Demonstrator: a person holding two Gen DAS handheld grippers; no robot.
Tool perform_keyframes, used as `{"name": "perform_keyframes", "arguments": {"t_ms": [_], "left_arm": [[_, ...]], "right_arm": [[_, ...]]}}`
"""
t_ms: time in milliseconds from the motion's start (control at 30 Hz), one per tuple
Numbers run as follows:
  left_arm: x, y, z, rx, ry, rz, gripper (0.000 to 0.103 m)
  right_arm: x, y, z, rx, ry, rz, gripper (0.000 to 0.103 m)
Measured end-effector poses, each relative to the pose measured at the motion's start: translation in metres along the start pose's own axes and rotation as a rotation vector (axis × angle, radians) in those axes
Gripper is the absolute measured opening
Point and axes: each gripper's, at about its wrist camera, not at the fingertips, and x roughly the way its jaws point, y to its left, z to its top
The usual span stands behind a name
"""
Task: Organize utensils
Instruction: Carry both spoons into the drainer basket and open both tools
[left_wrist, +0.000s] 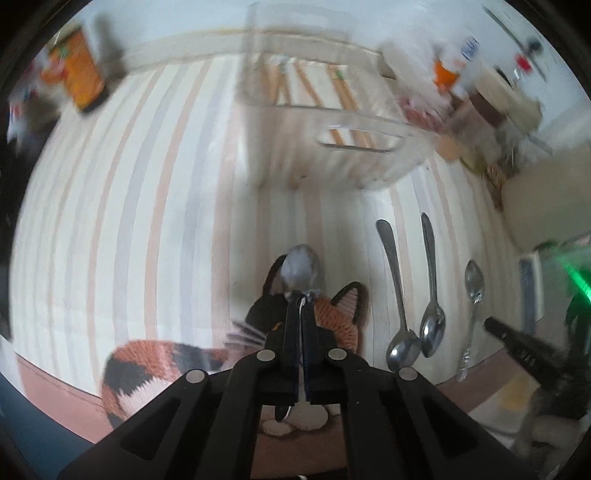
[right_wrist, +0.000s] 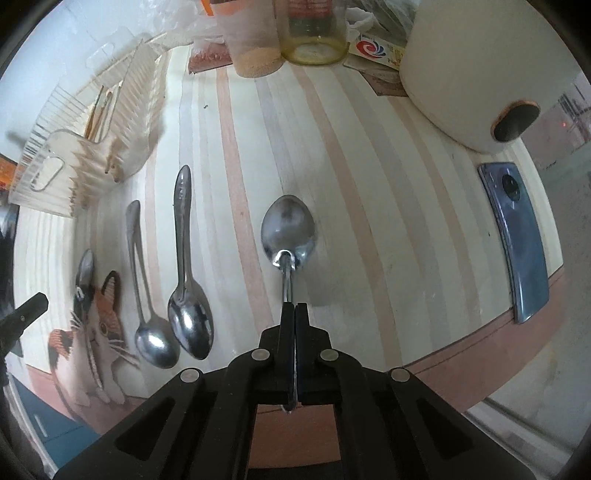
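1. Left hand-held gripper (left_wrist: 300, 306): jaws clamped on the handle of a spoon (left_wrist: 301, 271), bowl sticking out past the fingertips, held above the cat-shaped mat (left_wrist: 340, 317).
2. Right hand-held gripper (right_wrist: 295, 306): jaws clamped on a second spoon's (right_wrist: 288, 229) neck, bowl forward over the striped worktop (right_wrist: 369, 221); touching the worktop or not, cannot tell.
3. Two loose spoons lie side by side on the worktop, bowls toward the near edge and touching: larger one (right_wrist: 186, 280), smaller one (right_wrist: 146, 295). Both sit just right of the cat mat in the right wrist view.
4. Clear ribbed utensil rack (right_wrist: 85, 155) stands at the far left of the worktop, with thin wooden sticks (right_wrist: 98, 110) inside, probably chopsticks; blurred in the left wrist view.
5. Blue phone (right_wrist: 517, 240) lies face down at the worktop's right edge, well apart from the spoons.
6. Jars (right_wrist: 314, 33) and a white cylindrical container (right_wrist: 461, 74) stand along the back.
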Motion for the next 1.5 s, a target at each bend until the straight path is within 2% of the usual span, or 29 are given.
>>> {"name": "perform_keyframes", "arguments": {"t_ms": [133,267,333,367,400,433,567,633,667,767,867,1067,1300,1367,1500], "left_arm": [[0.016,0.03,-0.004,-0.094,0.059,-0.039,0.006],[0.036,0.018,-0.007,-0.054,0.117,-0.049,0.009],[0.047,0.005,-0.009,-0.013,0.143,-0.047,0.022],[0.052,-0.001,-0.009,0.004,0.155,-0.036,0.032],[0.058,-0.007,-0.009,0.015,0.169,-0.021,0.038],[0.056,-0.014,-0.01,0.04,0.152,-0.012,0.038],[0.059,-0.032,-0.012,0.106,0.141,0.053,0.034],[0.06,-0.037,-0.013,0.14,0.123,0.124,0.013],[0.06,-0.037,-0.013,0.143,0.118,0.129,0.005],[0.059,-0.036,-0.012,0.119,0.112,0.119,0.004],[0.055,-0.032,-0.015,0.116,0.104,0.134,0.004],[0.035,-0.022,-0.019,0.085,0.072,0.132,0.004],[-0.005,-0.012,-0.017,0.058,-0.003,0.111,0.004],[-0.017,-0.008,-0.017,0.055,-0.025,0.108,0.004],[-0.045,0.0,-0.014,0.055,-0.075,0.1,0.004]], "right_arm": [[0.008,-0.012,-0.01,0.058,0.041,0.062,0.0],[0.016,-0.019,-0.008,0.072,0.062,0.079,0.004],[0.014,-0.023,-0.007,0.082,0.053,0.083,0.01],[0.013,-0.023,-0.006,0.086,0.048,0.086,0.015],[0.012,-0.024,-0.006,0.087,0.042,0.088,0.019],[0.012,-0.024,-0.005,0.082,0.041,0.089,0.021],[0.013,-0.019,-0.004,0.058,0.049,0.073,0.026],[0.019,-0.014,-0.001,0.049,0.053,0.063,0.028],[0.024,-0.01,0.002,0.042,0.053,0.054,0.029],[0.031,0.004,0.006,-0.006,0.032,-0.041,0.028],[0.03,0.01,0.009,-0.023,0.006,-0.109,0.007],[0.022,-0.009,0.006,0.024,0.0,-0.035,0.007],[-0.018,-0.029,0.002,0.036,-0.072,0.02,0.006],[-0.031,-0.029,0.005,0.036,-0.096,0.041,0.002],[-0.055,-0.011,0.008,0.017,-0.142,0.068,0.002]]}}
